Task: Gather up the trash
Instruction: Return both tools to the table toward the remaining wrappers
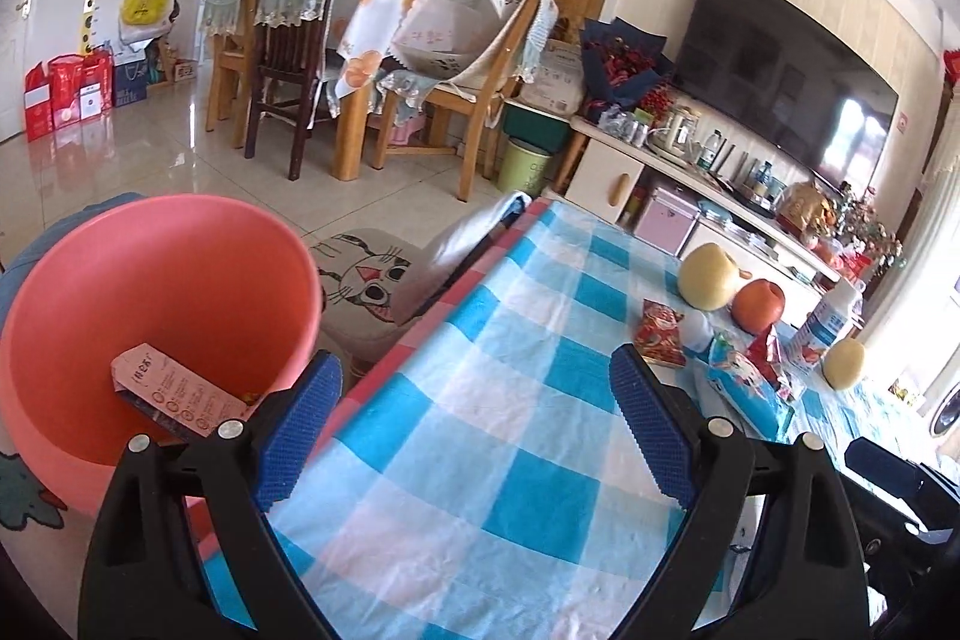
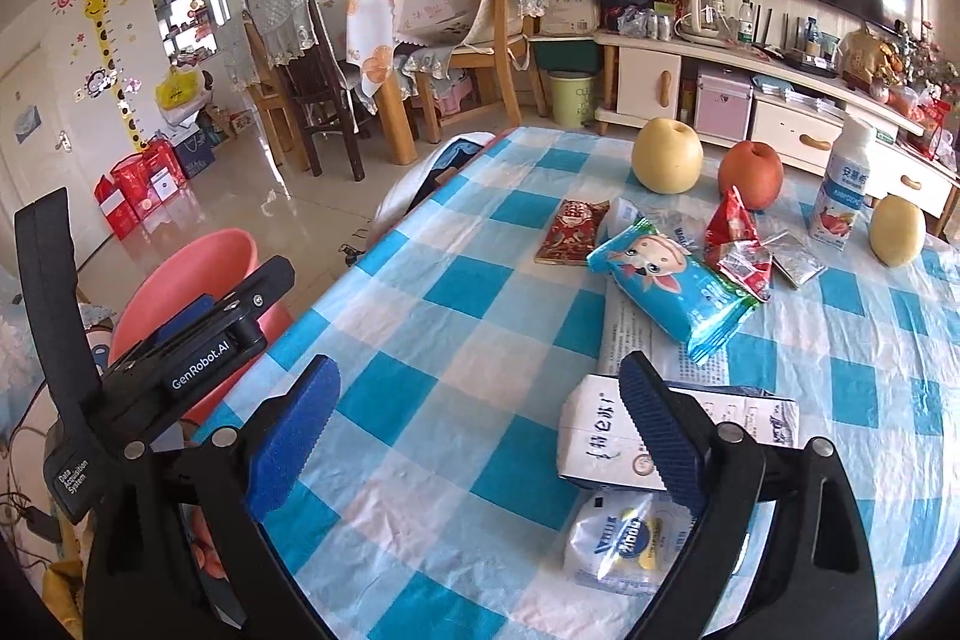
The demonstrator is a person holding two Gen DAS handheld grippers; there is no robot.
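A pink basin (image 1: 150,280) stands on the floor left of the table and holds a pink carton (image 1: 180,394). My left gripper (image 1: 474,400) is open and empty over the table's left edge, beside the basin. My right gripper (image 2: 480,400) is open and empty above the checked tablecloth (image 2: 450,292). A white milk carton (image 2: 606,442) and a white-blue milk pouch (image 2: 618,544) lie by its right finger. Farther off lie a blue snack bag (image 2: 666,280), a red wrapper (image 2: 735,244), a red flat packet (image 2: 570,232) and a silver wrapper (image 2: 795,259).
Two yellow pears (image 2: 666,154) (image 2: 897,229), a red apple (image 2: 750,175) and a yogurt bottle (image 2: 846,184) stand at the table's far side. A newspaper (image 2: 648,340) lies under the trash. A cat stool (image 1: 366,280) is beside the table. Chairs and a TV cabinet are beyond.
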